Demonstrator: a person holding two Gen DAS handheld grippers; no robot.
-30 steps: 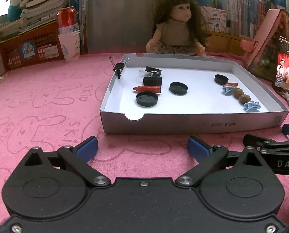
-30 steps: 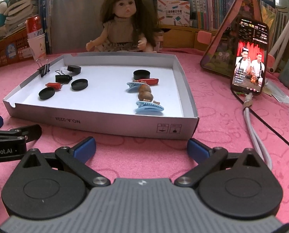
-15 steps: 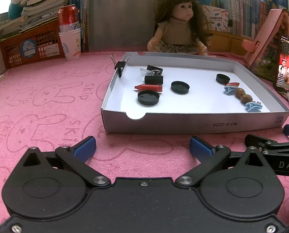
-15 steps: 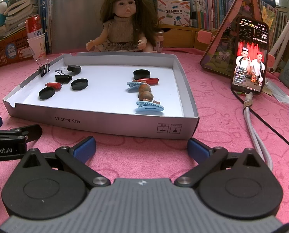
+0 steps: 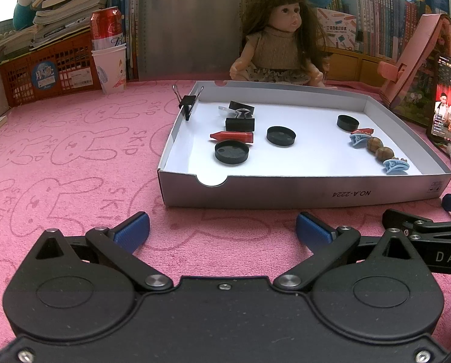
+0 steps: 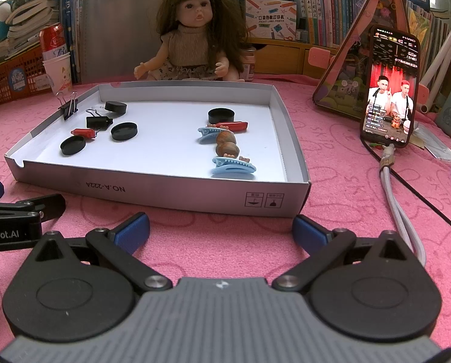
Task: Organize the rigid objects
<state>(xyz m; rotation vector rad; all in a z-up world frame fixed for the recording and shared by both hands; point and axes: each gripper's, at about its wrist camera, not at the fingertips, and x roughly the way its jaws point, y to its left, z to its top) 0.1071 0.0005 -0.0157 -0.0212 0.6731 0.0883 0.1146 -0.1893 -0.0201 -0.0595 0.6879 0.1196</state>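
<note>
Change: over the last second the left gripper [image 5: 222, 231] and right gripper [image 6: 221, 230] barely shifted; box contents stayed put, so sorting stood unadvanced.
Jaws: both wide, holding nothing.
Location: small items lay in the shallow cardboard box [image 5: 301, 193] on the table.
Materials: flat black caps [image 5: 231, 152], red crayon [image 5: 232, 136], blue plastic clips [image 6: 234, 168], round brown nuts [image 6: 226, 141]; fuzzy pink cloth [image 5: 74, 157].

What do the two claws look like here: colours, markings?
Both are black linkage claws with blue finger pads and two round black discs at the base. The left claw has an all-black body; seen from the right wrist view its side reads "Robot.AI". The right claw has a grey ribbed body; seen from the left wrist view its side reads "DAS". Silver screws at the joints. No sleeves or hands visible.
</note>
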